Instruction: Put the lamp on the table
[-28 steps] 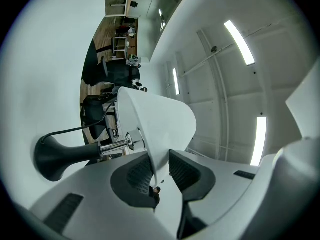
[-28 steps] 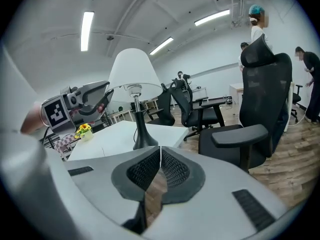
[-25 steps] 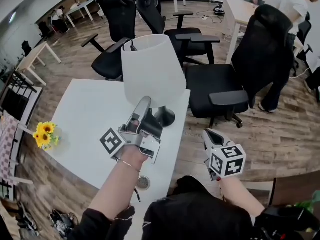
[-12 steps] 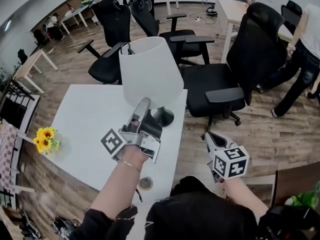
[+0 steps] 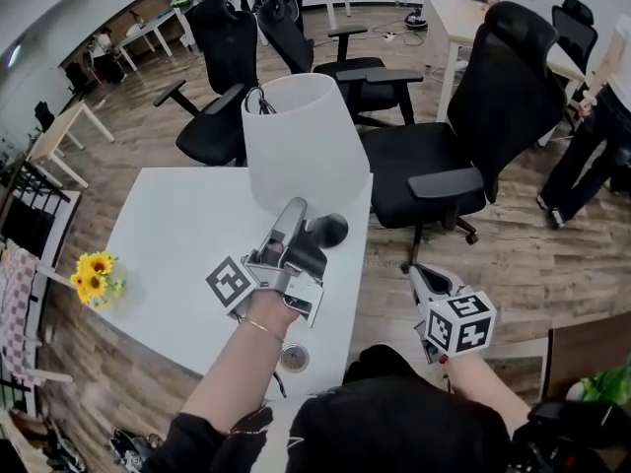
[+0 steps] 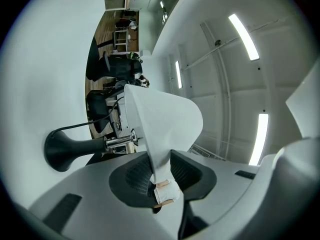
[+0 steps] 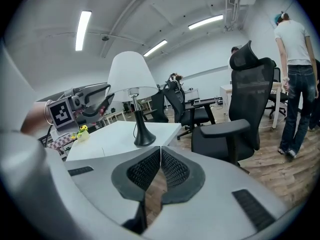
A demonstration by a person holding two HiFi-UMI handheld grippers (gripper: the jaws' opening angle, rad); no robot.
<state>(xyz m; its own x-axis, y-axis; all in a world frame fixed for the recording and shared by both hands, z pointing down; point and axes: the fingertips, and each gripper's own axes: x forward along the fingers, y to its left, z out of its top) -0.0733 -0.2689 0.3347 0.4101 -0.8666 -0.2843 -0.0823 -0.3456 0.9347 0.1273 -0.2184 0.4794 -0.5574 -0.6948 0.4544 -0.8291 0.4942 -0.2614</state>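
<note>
On the white table point(image 5: 177, 235), near its right edge, the lamp point(image 5: 306, 146) stands upright. Its black base point(image 5: 327, 232) rests flat on the tabletop and its white shade point(image 6: 165, 124) rises wide above a thin metal stem point(image 6: 119, 142). A black cord point(image 6: 85, 125) runs off from the base.

The left tongs point(image 5: 294, 208) reach up under the shade from the near side, with a hand behind the marker cube point(image 5: 230, 285). Their jaws have just been opening. The left gripper view shows the shade's lower rim standing between the two dark pads, with pad surface bare on both sides of it. A small white label point(image 6: 164, 191) sits on the rim right there, so the rim lies in the gap and is not clamped.

The right tongs point(image 5: 419, 272) hang off the table, low and to the right, over the wood floor point(image 5: 532, 264). Their jaws are together, pad against pad, with nothing between them. In the right gripper view they face the lamp and the table's corner.

At the table's left edge stands a small bunch of sunflowers point(image 5: 91, 272). A black chair point(image 5: 473, 136) sits just beside the table's right side, and more stand behind the table. A person point(image 7: 295, 74) in a white top and jeans stands further off to the right.
</note>
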